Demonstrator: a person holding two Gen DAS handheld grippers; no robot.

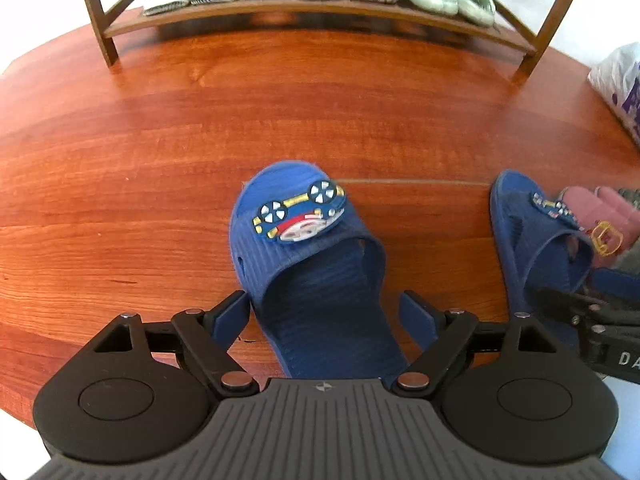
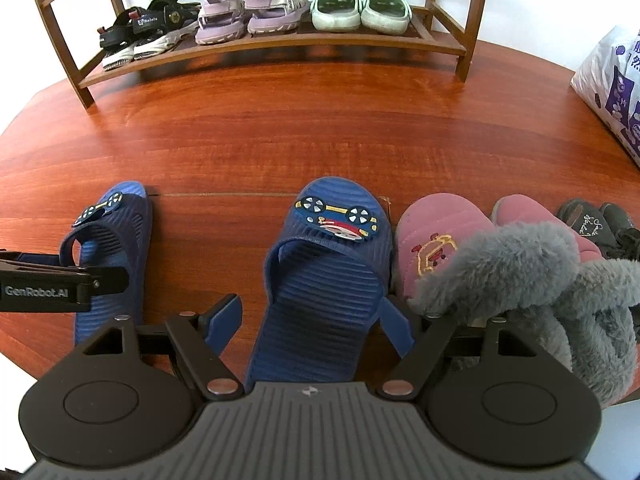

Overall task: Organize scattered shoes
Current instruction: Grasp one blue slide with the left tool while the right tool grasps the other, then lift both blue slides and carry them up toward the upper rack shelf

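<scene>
Two blue slippers [image 1: 308, 256] [image 2: 332, 276] on tabletop, well short of shoe rack [image 2: 280, 46]. Left tongs [image 1: 326, 312] and right tongs [image 2: 310, 320] both spread wide, each straddling one heel. Likely light, flexible, ribbed foam; pinch heel sidewalls.

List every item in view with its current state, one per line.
Left gripper: open, jaws astride left blue slipper.
Right gripper: open, jaws astride right blue slipper.
Pink slippers: on the floor.
Grey fluffy slippers: on the floor.
Shoe rack: bottom shelf holds three pairs.
</scene>
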